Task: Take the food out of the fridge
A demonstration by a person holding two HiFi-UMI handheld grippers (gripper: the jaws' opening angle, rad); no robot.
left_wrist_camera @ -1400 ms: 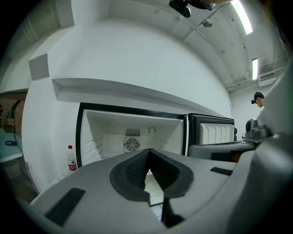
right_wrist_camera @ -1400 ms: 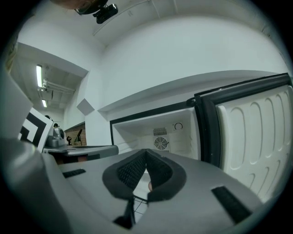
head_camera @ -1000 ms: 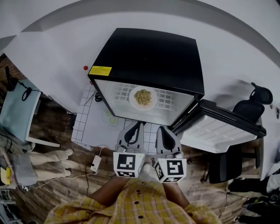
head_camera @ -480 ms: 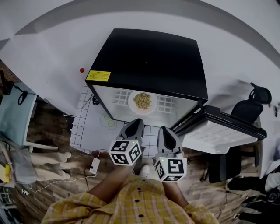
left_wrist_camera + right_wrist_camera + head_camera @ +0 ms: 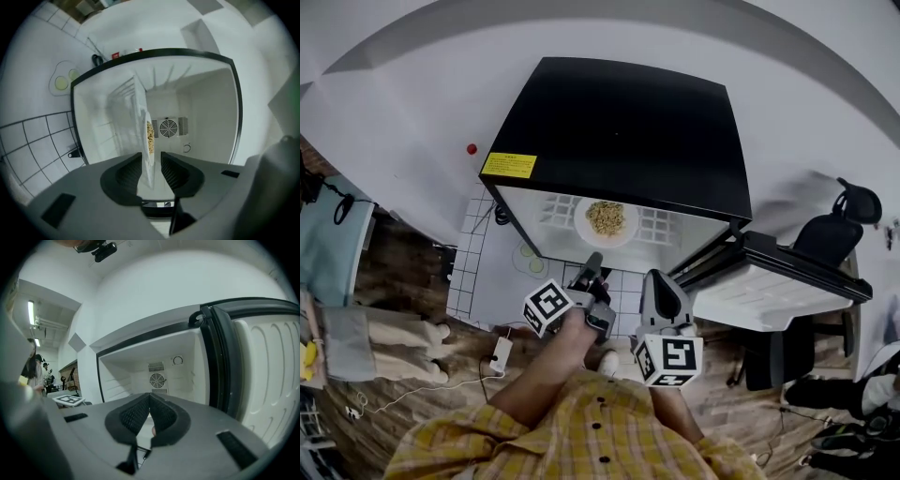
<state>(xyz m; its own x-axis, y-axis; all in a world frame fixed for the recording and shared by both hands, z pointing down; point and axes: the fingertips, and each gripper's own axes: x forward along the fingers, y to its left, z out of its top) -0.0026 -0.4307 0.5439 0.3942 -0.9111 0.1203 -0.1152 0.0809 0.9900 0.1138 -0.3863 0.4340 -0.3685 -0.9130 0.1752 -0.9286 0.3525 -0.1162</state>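
Left gripper view: the grey two-jaw left gripper [image 5: 151, 159] sits nearest, its dark ribbed pads apart and opening. It is turned on its side, so the white round plate [image 5: 145, 145] shows as a thin upright edge. The plate's near rim runs into the gap between the jaws, and neither pad presses on it. On the plate, a little farther in, lies the pale yellowish crumbly food [image 5: 150, 136]. Behind it is the white inner back wall with a round fan grille [image 5: 168, 127].

Right gripper view: the grey right gripper [image 5: 149, 397] has its jaws pressed together at the tips with nothing between them. It faces the open white interior of the fridge from outside, and the white-lined fridge door [image 5: 262, 362] stands swung out at the right.

Head view: both grippers sit side by side just in front of the black box-shaped fridge [image 5: 619, 122] – the left one at the fridge's mouth, the right one slightly farther out. The plate rests on the white wire shelf [image 5: 661, 220] inside, directly ahead of the left gripper.
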